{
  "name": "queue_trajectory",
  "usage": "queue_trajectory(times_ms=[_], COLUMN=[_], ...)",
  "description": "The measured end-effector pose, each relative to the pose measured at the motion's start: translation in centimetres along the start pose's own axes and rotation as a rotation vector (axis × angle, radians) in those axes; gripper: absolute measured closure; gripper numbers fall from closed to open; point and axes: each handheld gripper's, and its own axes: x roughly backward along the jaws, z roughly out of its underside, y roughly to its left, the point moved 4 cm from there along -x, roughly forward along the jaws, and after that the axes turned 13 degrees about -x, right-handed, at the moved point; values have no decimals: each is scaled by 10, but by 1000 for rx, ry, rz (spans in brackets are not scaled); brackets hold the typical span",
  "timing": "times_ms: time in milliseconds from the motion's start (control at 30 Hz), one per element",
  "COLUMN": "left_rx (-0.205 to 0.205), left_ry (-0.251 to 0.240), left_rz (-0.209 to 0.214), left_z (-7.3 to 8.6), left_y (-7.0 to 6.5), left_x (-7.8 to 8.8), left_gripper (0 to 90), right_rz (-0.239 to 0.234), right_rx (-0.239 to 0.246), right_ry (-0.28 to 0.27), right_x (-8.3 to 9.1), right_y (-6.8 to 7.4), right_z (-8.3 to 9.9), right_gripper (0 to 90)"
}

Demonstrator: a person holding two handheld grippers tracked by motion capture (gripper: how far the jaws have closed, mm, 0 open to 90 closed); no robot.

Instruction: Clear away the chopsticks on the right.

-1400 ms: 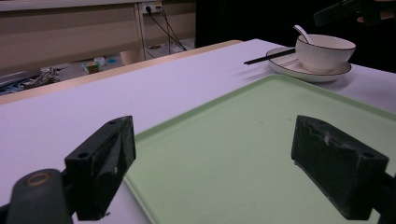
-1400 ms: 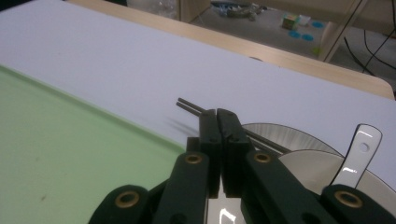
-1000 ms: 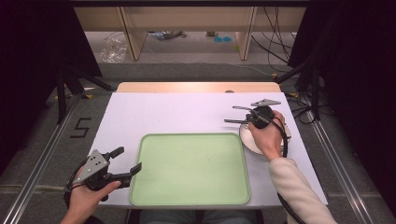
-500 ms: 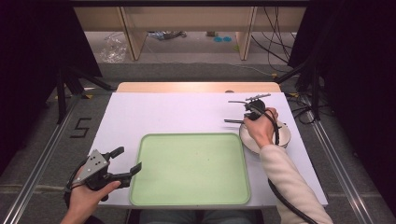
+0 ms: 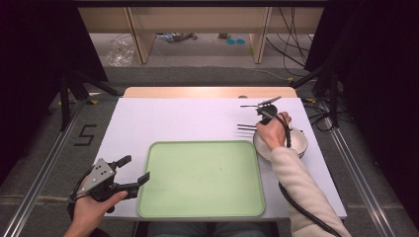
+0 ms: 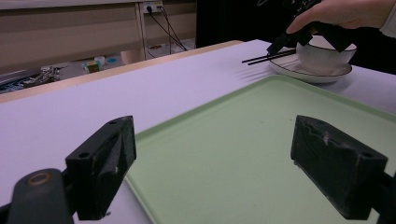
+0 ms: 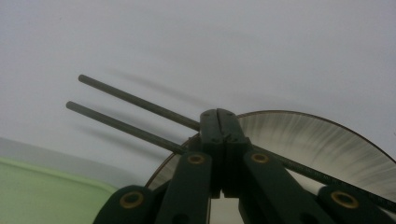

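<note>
My right tool (image 5: 263, 114) was clamped shut on the chopsticks (image 7: 130, 111) — their long axis ran level, tips pointing left over the table (image 5: 188, 121), above the plate's (image 5: 300, 143) left rim. The tray (image 5: 202, 180) lay down-left of them, nearer my left tool (image 5: 132, 170), which hung wide open and empty at the tray's left edge.

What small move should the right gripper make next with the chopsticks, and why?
Probably lift them a little and carry them toward the green tray. The right gripper is shut on the chopsticks, which lie low over the plate's rim beside the bowl; the tray has bare room, and the left gripper waits open at its edge.
</note>
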Motion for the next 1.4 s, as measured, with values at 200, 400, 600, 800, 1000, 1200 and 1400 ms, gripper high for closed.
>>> queue_trajectory(times_ms=[200,400,600,800,1000,1200,1400], left_rx=[0,-1,0,0,1,-2,-1], left_ry=[-7,-1,2,3,4,3,4], left_rz=[4,1,0,1,1,1,1], left_z=[0,0,0,0,0,0,0], left_y=[0,0,0,-1,-1,0,0], left_x=[-1,0,0,0,0,0,0], left_gripper=[141,141,142,143,145,145,146], right_rz=[-1,10,-2,-14,49,53,87], right_rx=[7,-18,16,377,704,842,911], right_ry=[8,35,7,-26,4,58,83], right_x=[-1,-2,6,17,13,6,0], right_y=[1,2,7,25,34,35,35], right_z=[0,-1,-5,-18,-23,-21,-17], right_gripper=[900,900,877,681,602,611,618])
